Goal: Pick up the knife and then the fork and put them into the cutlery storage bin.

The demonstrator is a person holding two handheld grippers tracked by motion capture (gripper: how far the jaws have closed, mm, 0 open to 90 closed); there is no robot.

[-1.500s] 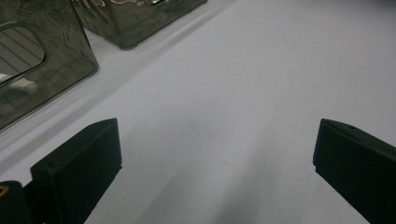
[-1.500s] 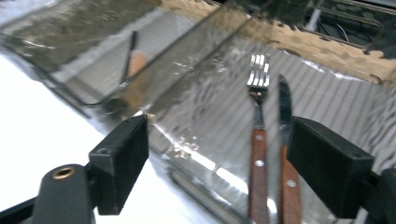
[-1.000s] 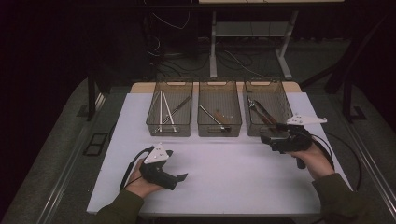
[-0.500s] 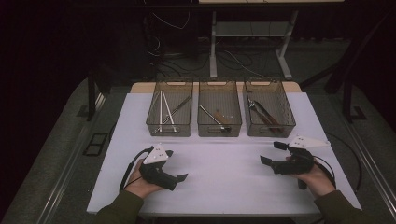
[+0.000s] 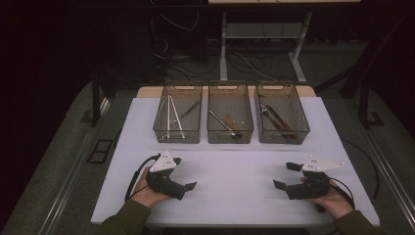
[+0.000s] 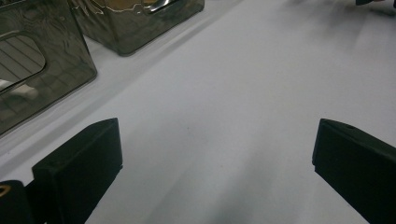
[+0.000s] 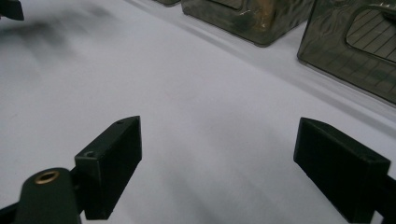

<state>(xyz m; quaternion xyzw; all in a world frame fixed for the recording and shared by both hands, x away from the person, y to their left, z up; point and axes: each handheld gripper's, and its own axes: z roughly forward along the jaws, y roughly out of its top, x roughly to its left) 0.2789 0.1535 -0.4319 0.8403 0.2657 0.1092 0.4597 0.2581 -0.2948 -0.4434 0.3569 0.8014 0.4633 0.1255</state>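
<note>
- Your right gripper [image 5: 286,176] has come back from the right-hand bin [image 5: 282,113], where it hung a second ago, and now sits low over the near right of the white tabletop [image 5: 235,166]; its jaws stand wide apart with nothing between them, as its own view confirms [image 7: 217,163].
- Your left gripper [image 5: 188,187] has not shifted from its place at the near left; its jaws too gape with nothing in them, bare white surface between them [image 6: 215,163].
- Both hands empty and parked side by side, pointing inward, reads as a rest pose: judged from that, either one placement has been completed or the next pick has not begun.
- The things in hand, the tools, lie in three clear bins at the far side: pale rods in the left bin [image 5: 177,113], a metal piece and a wooden-handled one in the middle bin [image 5: 230,113], dark long-handled tools in the right-hand bin.
- Room to move is generous: the whole stretch between grippers and bins is bare.
- Watch the near edge, just behind your wrists, and the right edge close beside your right hand; the bin walls are the only obstacle on any reach forward.
</note>
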